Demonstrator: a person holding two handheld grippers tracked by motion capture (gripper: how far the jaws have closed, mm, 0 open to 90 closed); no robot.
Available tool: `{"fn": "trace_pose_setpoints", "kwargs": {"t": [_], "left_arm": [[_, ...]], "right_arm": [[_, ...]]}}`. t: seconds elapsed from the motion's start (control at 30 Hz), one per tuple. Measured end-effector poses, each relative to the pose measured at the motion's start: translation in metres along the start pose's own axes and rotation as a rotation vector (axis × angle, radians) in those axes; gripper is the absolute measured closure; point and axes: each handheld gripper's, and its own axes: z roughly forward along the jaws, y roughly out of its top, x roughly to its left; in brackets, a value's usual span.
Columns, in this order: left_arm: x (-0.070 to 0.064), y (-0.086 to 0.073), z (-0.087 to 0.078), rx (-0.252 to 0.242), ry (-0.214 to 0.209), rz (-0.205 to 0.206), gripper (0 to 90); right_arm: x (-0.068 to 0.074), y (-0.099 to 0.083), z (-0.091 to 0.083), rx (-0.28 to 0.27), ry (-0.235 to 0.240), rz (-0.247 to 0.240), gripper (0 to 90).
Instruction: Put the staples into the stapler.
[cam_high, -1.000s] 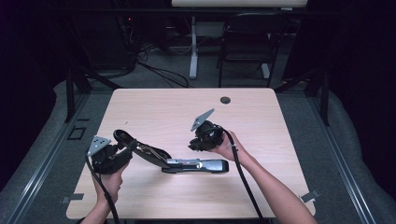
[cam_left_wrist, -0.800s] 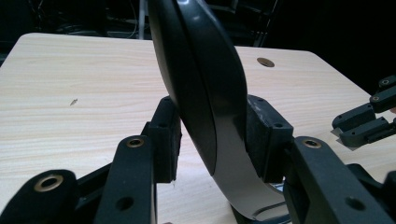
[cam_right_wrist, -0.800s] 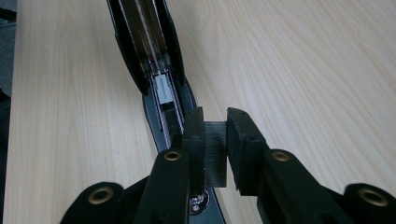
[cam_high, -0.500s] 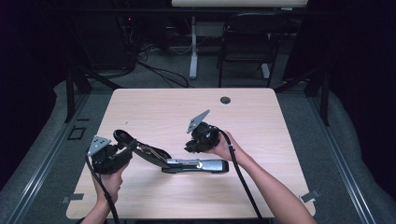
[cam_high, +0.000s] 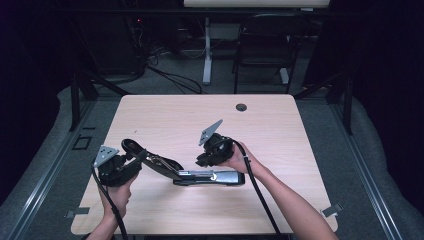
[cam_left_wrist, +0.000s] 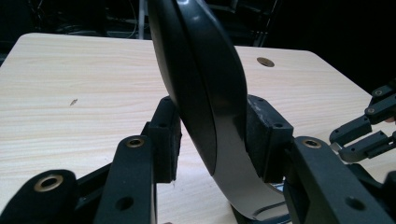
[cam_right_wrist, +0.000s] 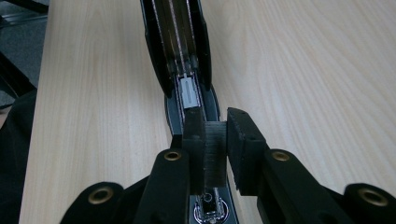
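Holding the stapler (cam_high: 200, 172) open on the table (cam_high: 280, 130): your left gripper (cam_high: 131, 161) is clenched on the raised top cover (cam_left_wrist: 205, 93), one pad on each side of the curved black shell. Cover rises upright between your fingers (cam_left_wrist: 163, 140) and carries on above them, out of the top of the left gripper view. Pads touch the cover on both faces; no gap visible.

Your right gripper (cam_high: 204, 161) sits over the stapler base (cam_high: 220, 177), just ahead of your right hand (cam_high: 239, 161). In the right gripper view the jaws are nearly closed around a dark block (cam_right_wrist: 215, 149) sitting over the staple channel (cam_right_wrist: 187, 88). Left pad is on the block; on the right I can't tell if it's touching or just beside.

Beyond your right fingertips the channel runs straight away, open, with the silver pusher (cam_right_wrist: 188, 92) just past the pads. Base lies flat on the wood, long axis in line with your right jaws. Your right gripper's jaw tips (cam_left_wrist: 364, 133) show off to the right of your left fingers, near but apart from the cover.
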Motion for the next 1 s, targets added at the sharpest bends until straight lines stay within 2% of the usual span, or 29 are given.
{"fn": "trace_pose_setpoints", "kwargs": {"t": [0.37,1.0], "left_arm": [[0.001,0.000,0.000,0.000,-0.001,-0.002,59.1],[0.000,0.000,0.000,0.001,0.000,0.000,59.0]], "right_arm": [[-0.002,-0.007,0.012,0.036,0.028,-0.012,78.5],[-0.001,-0.014,0.023,0.073,0.032,-0.033,78.5]]}}
